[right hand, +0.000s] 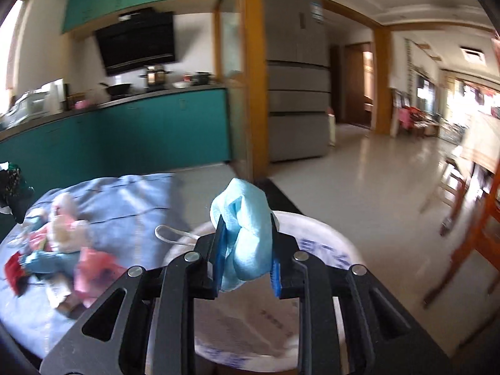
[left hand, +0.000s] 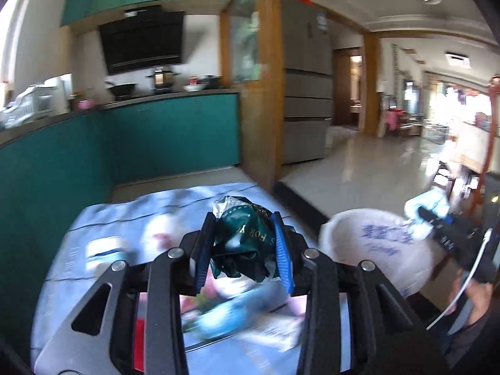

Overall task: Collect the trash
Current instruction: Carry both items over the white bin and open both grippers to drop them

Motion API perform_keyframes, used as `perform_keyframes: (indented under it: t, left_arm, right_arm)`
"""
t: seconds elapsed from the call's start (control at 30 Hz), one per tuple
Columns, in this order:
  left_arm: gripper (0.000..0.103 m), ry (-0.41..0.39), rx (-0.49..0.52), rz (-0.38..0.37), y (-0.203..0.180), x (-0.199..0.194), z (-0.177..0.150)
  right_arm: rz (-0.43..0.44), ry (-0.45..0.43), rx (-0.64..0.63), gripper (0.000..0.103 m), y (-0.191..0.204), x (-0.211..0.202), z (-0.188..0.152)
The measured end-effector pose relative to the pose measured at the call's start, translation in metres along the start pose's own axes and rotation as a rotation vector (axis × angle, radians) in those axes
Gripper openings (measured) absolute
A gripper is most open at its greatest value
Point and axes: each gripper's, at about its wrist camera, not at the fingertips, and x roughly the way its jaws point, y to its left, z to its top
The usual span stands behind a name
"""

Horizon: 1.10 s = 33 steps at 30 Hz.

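left gripper [left hand: 243,250]: clenched on a crumpled dark green wrapper [left hand: 242,234], silver foil poking out the top. It's up in the air over the blue-clothed table [left hand: 103,218], not over the bag.

right gripper [right hand: 245,250]: clamped on a light blue face mask [right hand: 247,234], with its ear loop [right hand: 170,234] dangling off to the left.

key relation: the white bag [right hand: 325,247] sits directly below and just ahead of the right jaws, so the mask looks basically lined up for a drop. From the left wrist view the same bag [left hand: 368,237] lies off to the right of the green wrapper, so I'd guess that one needs to swing right first.

nearer arm: right, easily.

bag contents: mouth is wide open, and I only see printed lining inside. Can't tell if any trash is in there, too blurry.

remaining trash: a heap of pink, red and blue wrappers [right hand: 59,256] on the cloth, left of the bag and well apart from its rim. So I'd say we're only partway through.
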Motion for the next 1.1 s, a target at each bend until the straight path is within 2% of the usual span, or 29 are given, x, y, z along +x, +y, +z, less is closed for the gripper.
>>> perform_keyframes:
  t: [0.17,0.27,0.4,0.47,0.5,0.6,0.77,0.8,0.87,0.93,1.03,1.1]
  left_arm:
    - [0.037,0.028,-0.013,-0.137,-0.046,0.042,0.012]
    - [0.037,0.070,0.009,-0.187,-0.078,0.070,0.017]
    - [0.040,0.151,0.040,-0.294,-0.121,0.110,0.013]
    - [0.059,0.162,0.076,-0.328,-0.136,0.119,0.006]
    - [0.072,0.160,0.100,-0.331,-0.144,0.121,0.004]
    - [0.078,0.140,0.139,-0.291,-0.150,0.118,0.000]
    - [0.080,0.091,0.108,-0.202,-0.128,0.099,0.005]
    - [0.080,0.076,0.098,-0.174,-0.120,0.092,0.006]
    - [0.080,0.055,0.084,-0.127,-0.109,0.082,0.008]
    - [0.080,0.036,0.066,-0.075,-0.087,0.068,0.007]
    - [0.080,0.020,0.037,-0.001,-0.058,0.049,0.003]
    - [0.080,0.007,0.017,0.086,-0.033,0.033,-0.003]
  right_arm:
    - [-0.043,0.034,0.051,0.024,-0.023,0.006,-0.006]
    - [-0.056,0.046,0.072,0.024,-0.027,0.009,-0.007]
    - [-0.066,0.055,0.089,0.024,-0.029,0.011,-0.007]
    - [-0.058,0.062,0.099,0.024,-0.031,0.013,-0.008]
    - [-0.057,0.064,0.102,0.024,-0.032,0.014,-0.008]
    - [-0.043,0.070,0.105,0.024,-0.032,0.017,-0.005]
    - [-0.032,0.079,0.105,0.027,-0.029,0.022,-0.002]
    - [-0.031,0.081,0.104,0.030,-0.030,0.023,-0.002]
    - [-0.035,0.080,0.098,0.055,-0.027,0.024,-0.001]
    - [-0.048,0.056,0.086,0.067,-0.027,0.020,-0.001]
    - [-0.046,0.047,0.073,0.071,-0.024,0.018,-0.001]
    - [-0.013,0.036,0.061,0.071,-0.019,0.015,-0.001]
